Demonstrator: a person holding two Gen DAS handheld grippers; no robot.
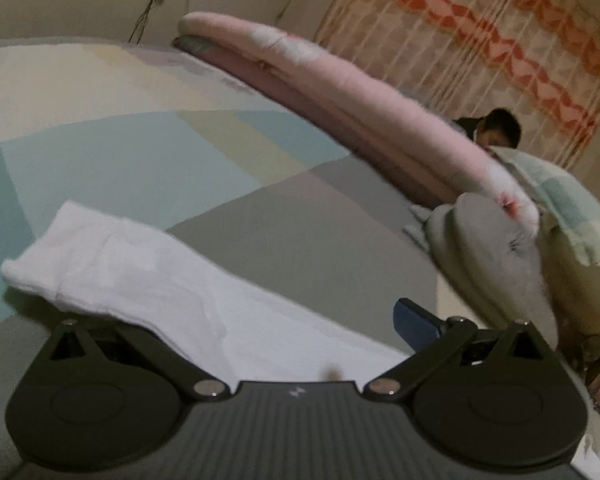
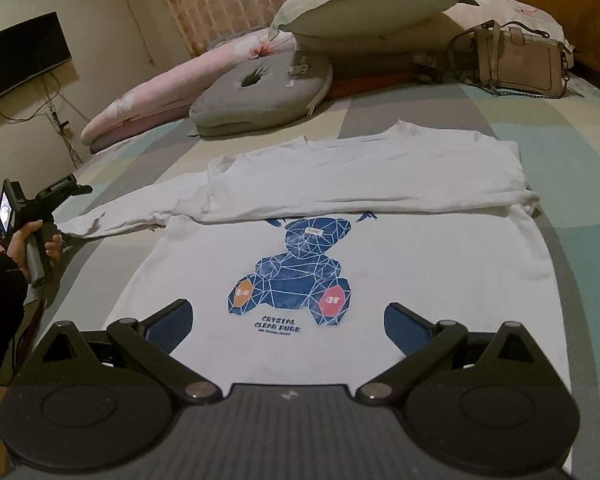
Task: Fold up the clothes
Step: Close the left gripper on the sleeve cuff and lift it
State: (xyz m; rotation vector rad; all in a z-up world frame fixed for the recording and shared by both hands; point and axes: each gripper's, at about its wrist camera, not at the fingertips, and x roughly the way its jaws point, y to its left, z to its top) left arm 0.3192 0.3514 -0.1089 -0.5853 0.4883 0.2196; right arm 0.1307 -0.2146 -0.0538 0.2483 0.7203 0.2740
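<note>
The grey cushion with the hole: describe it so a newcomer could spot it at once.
Start at the bed with its pastel patchwork sheet and look past the white T-shirt toward the headboard end. The grey cushion lies there, leaning against the long pink bolster and below a pale pillow. Unlike those, it is round and grey with a hole through its middle.
</note>
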